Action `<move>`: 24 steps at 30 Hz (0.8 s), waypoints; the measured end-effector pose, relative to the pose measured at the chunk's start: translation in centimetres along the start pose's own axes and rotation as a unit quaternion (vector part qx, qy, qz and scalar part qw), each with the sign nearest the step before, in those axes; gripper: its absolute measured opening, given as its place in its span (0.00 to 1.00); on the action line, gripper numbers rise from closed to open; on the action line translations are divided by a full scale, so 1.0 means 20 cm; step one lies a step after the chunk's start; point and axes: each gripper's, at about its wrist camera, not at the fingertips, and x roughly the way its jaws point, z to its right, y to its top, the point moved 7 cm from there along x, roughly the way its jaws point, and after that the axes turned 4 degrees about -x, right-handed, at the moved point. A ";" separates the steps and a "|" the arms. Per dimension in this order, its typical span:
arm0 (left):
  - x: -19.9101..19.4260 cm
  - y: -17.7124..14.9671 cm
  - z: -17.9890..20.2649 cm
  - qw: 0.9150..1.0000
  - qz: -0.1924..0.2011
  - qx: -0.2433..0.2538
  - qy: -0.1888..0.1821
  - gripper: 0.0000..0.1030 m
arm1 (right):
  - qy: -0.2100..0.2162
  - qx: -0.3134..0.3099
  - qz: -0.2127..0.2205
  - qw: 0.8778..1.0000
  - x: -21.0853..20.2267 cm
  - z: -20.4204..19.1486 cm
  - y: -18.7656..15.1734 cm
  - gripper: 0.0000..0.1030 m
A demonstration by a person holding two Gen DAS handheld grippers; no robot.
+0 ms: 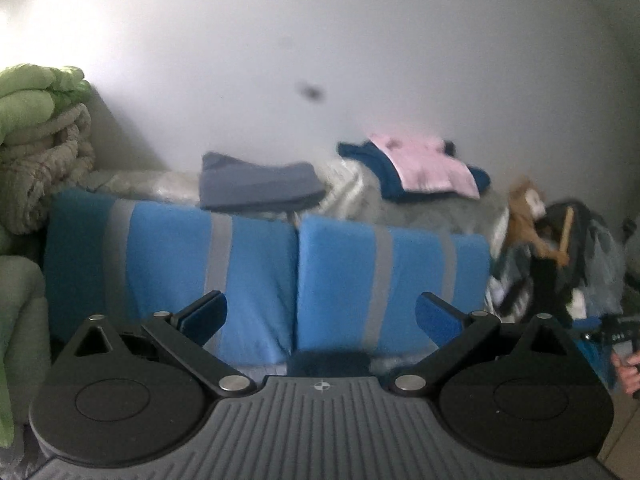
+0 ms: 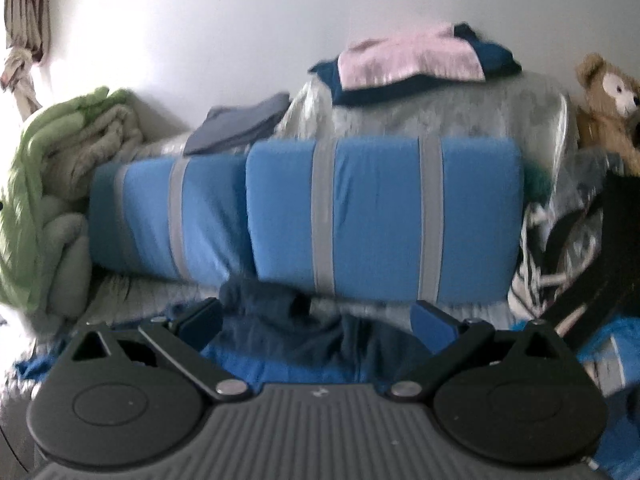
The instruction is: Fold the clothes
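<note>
My left gripper [image 1: 320, 316] is open, held up in front of two blue pillows with grey stripes [image 1: 248, 276], nothing between its fingers. My right gripper [image 2: 316, 320] is also open, just above a crumpled dark navy garment [image 2: 280, 320] that lies on the bed in front of the pillows [image 2: 380, 216]; it is not gripped. Behind the pillows lie a folded grey-blue garment [image 1: 256, 186] [image 2: 240, 126] and a folded pink garment [image 1: 428, 168] [image 2: 408, 60] on top of a dark blue one [image 2: 496, 56].
A stack of green and beige quilts [image 1: 40, 132] [image 2: 68, 152] stands at the left. A brown teddy bear [image 2: 608, 100] [image 1: 528, 216] and a heap of dark items [image 1: 580, 256] sit at the right. A white wall [image 1: 320, 40] closes the back. A hand [image 1: 630, 372] shows at the right edge.
</note>
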 end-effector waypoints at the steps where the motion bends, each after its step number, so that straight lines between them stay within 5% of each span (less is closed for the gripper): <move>1: 0.02 0.03 -0.02 1.000 0.006 -0.005 0.000 1.00 | 0.001 0.001 0.006 1.000 0.02 0.00 0.05 1.00; 9: 0.32 0.05 -0.13 0.999 0.028 -0.017 0.006 1.00 | 0.007 0.026 0.027 0.999 0.32 -0.04 0.23 1.00; 16: 0.79 -0.31 -0.24 0.999 -0.037 -0.034 0.006 1.00 | 0.049 0.093 -0.010 0.994 0.75 -0.08 -0.08 1.00; 24: 1.26 -0.69 -0.30 0.991 -0.104 -0.079 -0.019 1.00 | 0.030 0.124 -0.043 0.991 1.10 -0.15 -0.44 1.00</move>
